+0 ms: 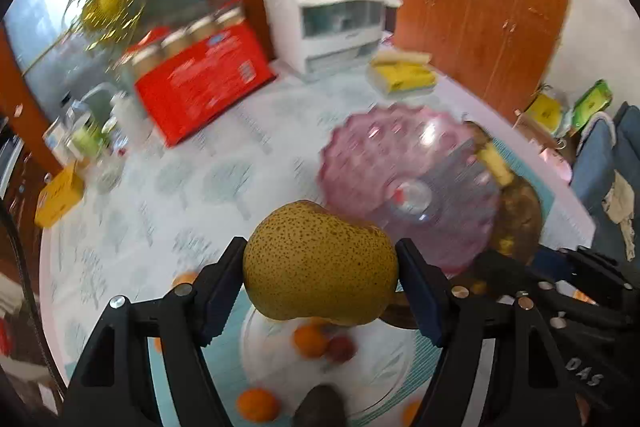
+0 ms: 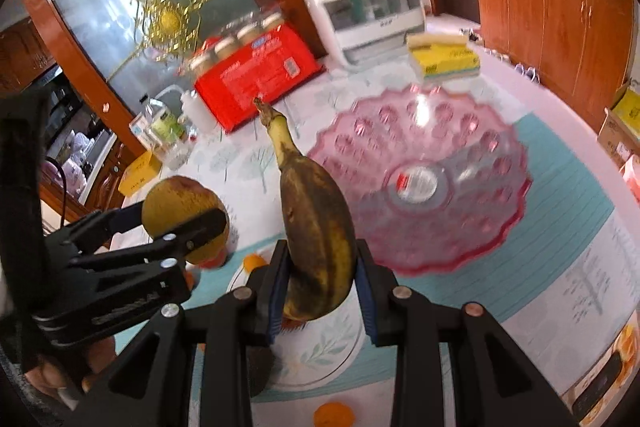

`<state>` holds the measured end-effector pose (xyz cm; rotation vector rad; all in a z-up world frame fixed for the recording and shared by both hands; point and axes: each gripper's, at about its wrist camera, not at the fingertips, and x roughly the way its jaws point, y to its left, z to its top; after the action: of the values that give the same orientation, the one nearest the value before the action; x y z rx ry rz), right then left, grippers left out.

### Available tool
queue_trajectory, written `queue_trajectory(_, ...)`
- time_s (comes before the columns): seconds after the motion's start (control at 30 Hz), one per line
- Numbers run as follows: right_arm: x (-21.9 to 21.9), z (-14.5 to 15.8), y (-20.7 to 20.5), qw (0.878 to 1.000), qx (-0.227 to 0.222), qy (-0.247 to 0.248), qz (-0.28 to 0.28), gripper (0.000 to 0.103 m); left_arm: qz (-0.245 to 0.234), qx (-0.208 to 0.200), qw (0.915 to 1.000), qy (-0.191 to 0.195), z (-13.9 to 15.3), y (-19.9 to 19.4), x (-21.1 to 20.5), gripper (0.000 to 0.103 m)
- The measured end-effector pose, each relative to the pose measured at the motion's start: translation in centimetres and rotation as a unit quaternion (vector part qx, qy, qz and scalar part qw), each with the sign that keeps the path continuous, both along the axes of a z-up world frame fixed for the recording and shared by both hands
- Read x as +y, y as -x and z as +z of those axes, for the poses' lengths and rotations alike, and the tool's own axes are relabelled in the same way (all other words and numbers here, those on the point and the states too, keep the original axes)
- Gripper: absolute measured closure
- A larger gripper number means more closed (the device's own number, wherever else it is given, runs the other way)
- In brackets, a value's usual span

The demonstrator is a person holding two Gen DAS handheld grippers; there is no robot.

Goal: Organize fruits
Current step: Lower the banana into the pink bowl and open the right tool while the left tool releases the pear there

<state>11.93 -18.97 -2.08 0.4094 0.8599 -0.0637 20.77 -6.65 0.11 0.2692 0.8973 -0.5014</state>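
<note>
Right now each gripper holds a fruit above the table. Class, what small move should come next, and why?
Probably carry the pear in the left gripper forward over the pink glass bowl and lower it. The bowl looks empty, and both fruits are already lifted; the right gripper with its browned banana can follow.

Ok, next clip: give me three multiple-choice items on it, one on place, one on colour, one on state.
1. Where is the pink bowl?
A. On the table ahead of both grippers
B. On the floor
C. In the left gripper

2. What colour is the box behind the bowl?
A. Blue
B. Red
C. Black

3. What does the right gripper hold?
A. Nothing
B. An orange
C. A banana

Answers: 1 A, it sits on the tablecloth beyond the fingers in both views. 2 B, its sides are bright red. 3 C, the browned banana sits clamped between the pads, while the left gripper holds a pear.
</note>
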Motion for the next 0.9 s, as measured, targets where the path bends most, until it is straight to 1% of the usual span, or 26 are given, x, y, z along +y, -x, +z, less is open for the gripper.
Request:
queue_trajectory(0.1, -2.5, 1.0, -0.9, 1.000, -0.013, 0.013, -0.005, 0.071, -0.003, -0.003, 1.0000, 0.000, 0.4, -0.9, -2.8, 0.030)
queue_trajectory(0.2, -5.3, 0.8, -2.3, 1.000, -0.009, 0.021, -0.007, 0.071, -0.002, 0.001, 1.0000, -0.003, -0.7, -2.1, -5.9, 0.030)
queue_trajectory(0.27, -7.4, -0.2, -3.9, 1.000, 0.010, 0.019, -0.006, 0.071, 0.001, 0.010, 0.9999, -0.010, -2.1, -3.0, -8.0, 0.030)
queue_trajectory(0.37, -10.3, -2.9, -6.1, 0.999, 0.049, 0.009, 0.004, 0.071, 0.008, 0.034, 0.9989, -0.030, -5.1, -4.8, -10.7, 0.030)
queue_trajectory(0.47, -12.2, -5.9, -8.1, 0.996, 0.088, 0.000, 0.014, 0.071, 0.021, 0.053, 0.9970, -0.052, -8.2, -6.3, -12.6, 0.030)
queue_trajectory(0.53, -12.8, -7.9, -9.3, 0.993, 0.116, 0.011, 0.016, 0.071, 0.028, 0.063, 0.9959, -0.060, -9.9, -7.0, -13.3, 0.030)
queue_trajectory(0.6, -13.1, -9.3, -10.1, 0.991, 0.132, 0.025, 0.014, 0.068, 0.032, 0.068, 0.9949, -0.067, -11.0, -7.6, -13.7, 0.030)
queue_trajectory(0.67, -13.5, -10.0, -10.4, 0.990, 0.132, 0.044, 0.002, 0.065, 0.038, 0.072, 0.9935, -0.080, -12.2, -7.9, -14.3, 0.030)
queue_trajectory(0.7, -13.7, -10.3, -10.6, 0.988, 0.145, 0.047, -0.006, 0.063, 0.040, 0.076, 0.9925, -0.086, -12.7, -8.1, -14.5, 0.030)
queue_trajectory(0.77, -14.4, -11.0, -10.9, 0.987, 0.151, 0.053, -0.017, 0.055, 0.044, 0.087, 0.9906, -0.095, -13.5, -8.4, -14.8, 0.029)
queue_trajectory(0.83, -14.7, -11.3, -10.8, 0.988, 0.145, 0.055, -0.021, 0.052, 0.048, 0.115, 0.9871, -0.100, -14.4, -8.7, -14.9, 0.029)
queue_trajectory(0.9, -14.6, -11.1, -10.4, 0.989, 0.129, 0.064, -0.015, 0.049, 0.047, 0.119, 0.9872, -0.095, -14.5, -8.8, -14.9, 0.028)
